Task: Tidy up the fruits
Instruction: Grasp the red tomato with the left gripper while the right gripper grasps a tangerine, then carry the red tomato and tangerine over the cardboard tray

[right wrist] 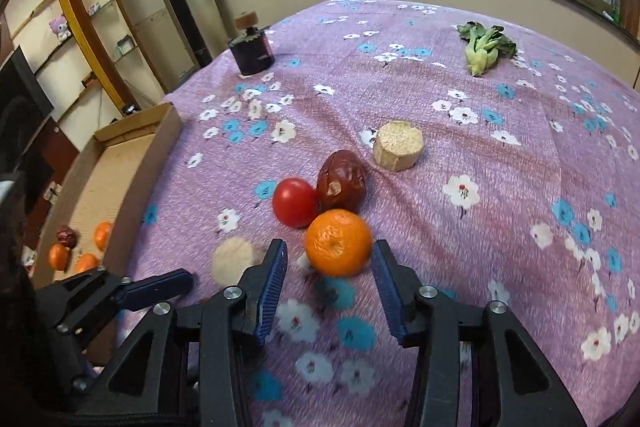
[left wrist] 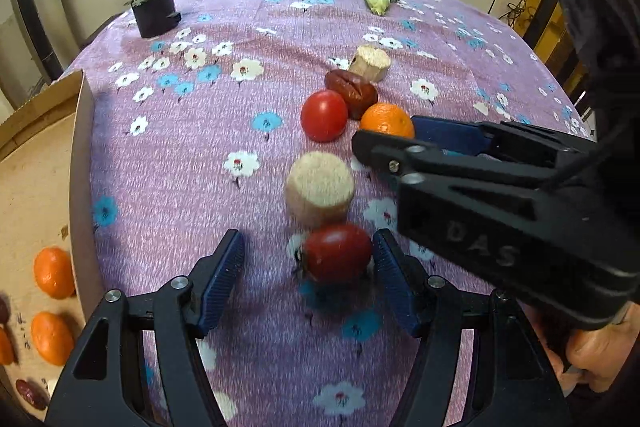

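Two black grippers over fruit on a purple flowered tablecloth (left wrist: pixel 240 107)

Brown cardboard box (left wrist: pixel 80 147), cut off left, holds tangerines. Left gripper (left wrist: pixel 310 269) gapes around a blurred red oval tomato (left wrist: pixel 338 253); right gripper (right wrist: pixel 330 285), lettered "DAS", brackets a round orange tangerine (right wrist: pixel 338 242), unclamped.

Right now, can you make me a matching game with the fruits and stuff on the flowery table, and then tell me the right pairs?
Things:
1. orange
2. oval tomato
3. leafy green vegetable
4. small oranges

Places:
A. inside the cardboard box
B. between the open fingers of the left gripper
C. far side of the table, near the window
D. between the open fingers of the right gripper

Pairs: 1-D, 2-B, 3-C, 4-A
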A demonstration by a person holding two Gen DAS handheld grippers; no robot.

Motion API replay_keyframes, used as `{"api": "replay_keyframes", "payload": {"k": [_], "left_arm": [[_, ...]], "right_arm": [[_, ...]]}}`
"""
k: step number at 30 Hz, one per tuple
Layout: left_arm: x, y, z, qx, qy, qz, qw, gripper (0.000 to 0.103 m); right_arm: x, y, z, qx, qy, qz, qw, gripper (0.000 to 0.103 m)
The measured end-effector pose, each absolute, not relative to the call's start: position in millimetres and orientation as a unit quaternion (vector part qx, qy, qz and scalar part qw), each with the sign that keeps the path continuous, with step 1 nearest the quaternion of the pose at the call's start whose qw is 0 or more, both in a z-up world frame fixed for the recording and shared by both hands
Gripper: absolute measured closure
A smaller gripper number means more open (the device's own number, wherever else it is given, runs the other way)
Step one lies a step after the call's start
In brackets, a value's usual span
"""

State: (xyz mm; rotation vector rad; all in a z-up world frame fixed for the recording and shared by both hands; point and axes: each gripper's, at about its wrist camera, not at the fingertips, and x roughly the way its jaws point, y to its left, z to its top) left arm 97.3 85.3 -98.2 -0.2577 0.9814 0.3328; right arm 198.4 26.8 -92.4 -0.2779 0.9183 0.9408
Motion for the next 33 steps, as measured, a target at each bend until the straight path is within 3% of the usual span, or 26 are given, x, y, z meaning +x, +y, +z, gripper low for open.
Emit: {"api": "replay_keyframes", "payload": {"k": [4,33], "left_arm": [[99,83,-96,-0.12,0.458,0.131,0.871,0.073],[-3,115,-33,-0.133,0.389,0.178,0.894,0.073]], "right_arm": [[203,26,-97,-0.124,0.426,0.431,0.786,0.066],[109,-29,-26,-0.049,0.379,0.476,0.792,0.067]]}}
